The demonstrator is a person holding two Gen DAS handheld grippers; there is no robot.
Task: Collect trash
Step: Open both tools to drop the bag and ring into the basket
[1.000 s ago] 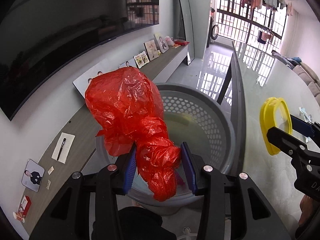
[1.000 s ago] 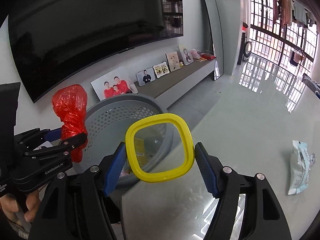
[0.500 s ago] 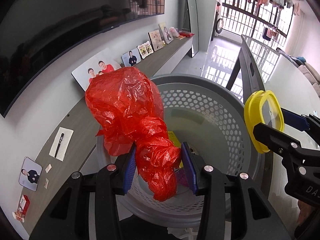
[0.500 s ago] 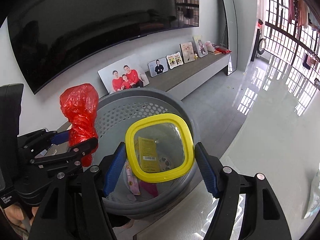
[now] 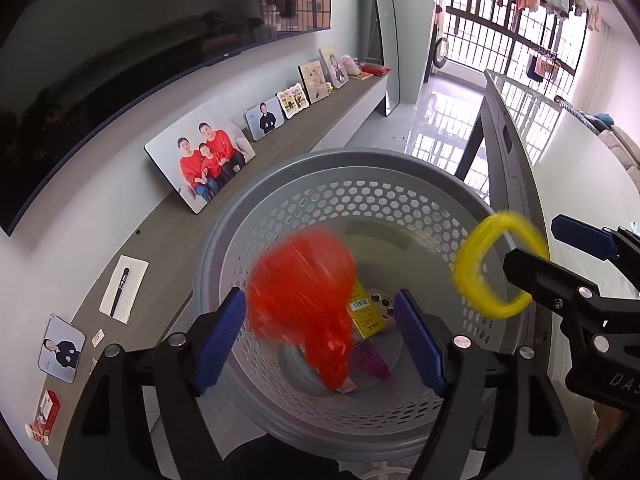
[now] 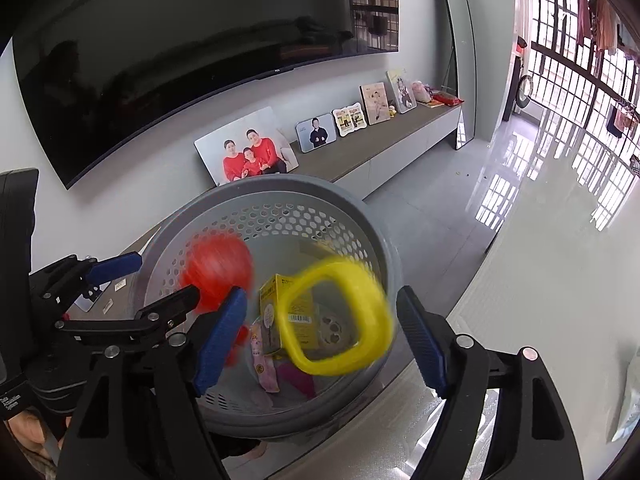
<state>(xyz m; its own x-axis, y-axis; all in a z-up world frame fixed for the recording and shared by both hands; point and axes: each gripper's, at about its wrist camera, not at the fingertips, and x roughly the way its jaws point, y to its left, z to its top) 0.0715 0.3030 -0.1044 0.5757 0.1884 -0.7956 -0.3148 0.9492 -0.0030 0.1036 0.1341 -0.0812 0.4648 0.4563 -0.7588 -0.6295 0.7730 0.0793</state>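
A grey perforated basket (image 5: pixel 224 248) (image 6: pixel 380 248) stands below both grippers. My left gripper (image 5: pixel 320 336) is open; the red plastic bag (image 5: pixel 304 296) is blurred, loose between the pads and falling into the basket. It also shows in the right wrist view (image 6: pixel 218 268). My right gripper (image 6: pixel 320 332) is open; the yellow lid ring (image 6: pixel 340 320) is blurred and tilted, dropping free into the basket. It also shows in the left wrist view (image 5: pixel 496 264). A yellow box (image 6: pixel 270 312) and small wrappers lie in the basket.
A glass table (image 6: pixel 540 320) lies to the right with a wrapper (image 6: pixel 630 400) at its far right edge. A low console (image 5: pixel 160 240) with photo frames (image 5: pixel 200 156) runs along the wall under a large TV (image 6: pixel 180 60).
Both grippers opened over the basket. The red bag left the left pads and the yellow lid left the right pads; both are falling into the basket.
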